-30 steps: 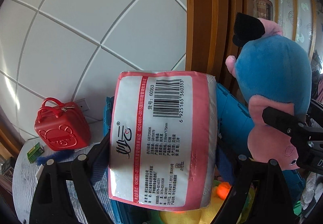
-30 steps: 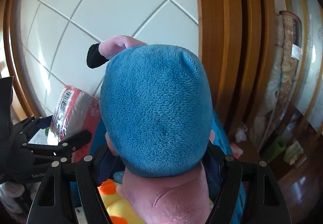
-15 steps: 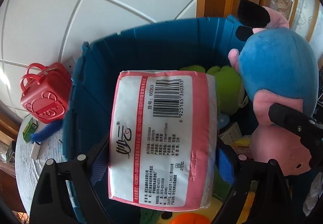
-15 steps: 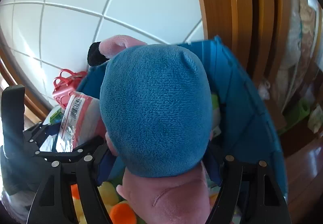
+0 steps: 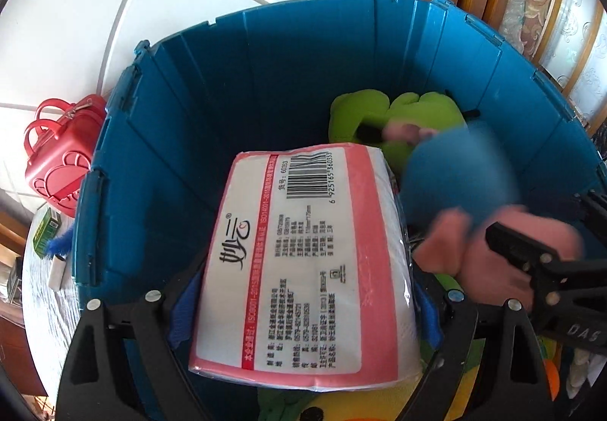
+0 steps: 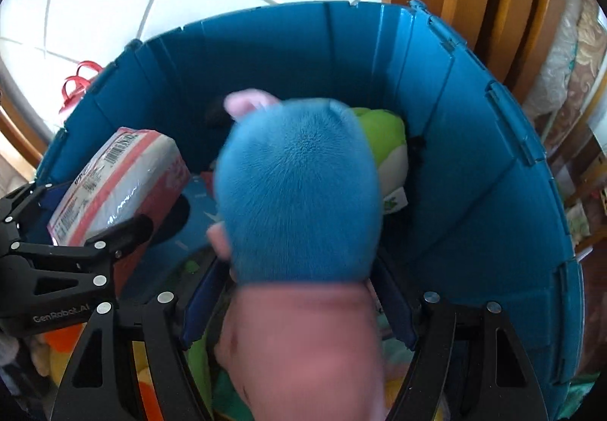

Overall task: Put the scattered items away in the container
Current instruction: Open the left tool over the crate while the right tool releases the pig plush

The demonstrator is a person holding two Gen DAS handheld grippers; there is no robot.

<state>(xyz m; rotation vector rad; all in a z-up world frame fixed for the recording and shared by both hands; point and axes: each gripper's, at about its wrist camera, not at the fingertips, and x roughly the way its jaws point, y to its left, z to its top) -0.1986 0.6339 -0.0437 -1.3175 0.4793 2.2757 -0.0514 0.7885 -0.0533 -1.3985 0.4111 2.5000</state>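
Left tongs (image 5: 303, 307): pinching a tissue pack (image 5: 303, 257), pink-bordered white wrapper with barcode and printed label facing up, a blue pad pressed against each long side; the pack is tilted forward and down inside the mouth of the blue container (image 5: 265, 79). Right tongs (image 6: 299, 307): pinching a plush toy (image 6: 299, 193) with blue body and pink lower part, pink ear with a dark tip at its far end, slightly blurred; blue pads clamp the toy at the seam between blue and pink. The toy hangs within the container's walls, just right of the tissue pack as the left wrist view shows, the two items near each other; whether they touch cannot be told. Container: ribbed blue plastic walls, open top, surrounding both pairs of tongs. Contents beyond the tongs: a green plush (image 5: 394, 117) against the far wall, directly ahead of the blue toy; yellow and orange soft items below the tongs, partly hidden. Outside the container, left of the left tongs, on the counter (image 5: 41, 288): a red handbag (image 5: 60, 163) touching or just beside the container wall, and a small green box (image 5: 45, 231) nearer than the handbag.
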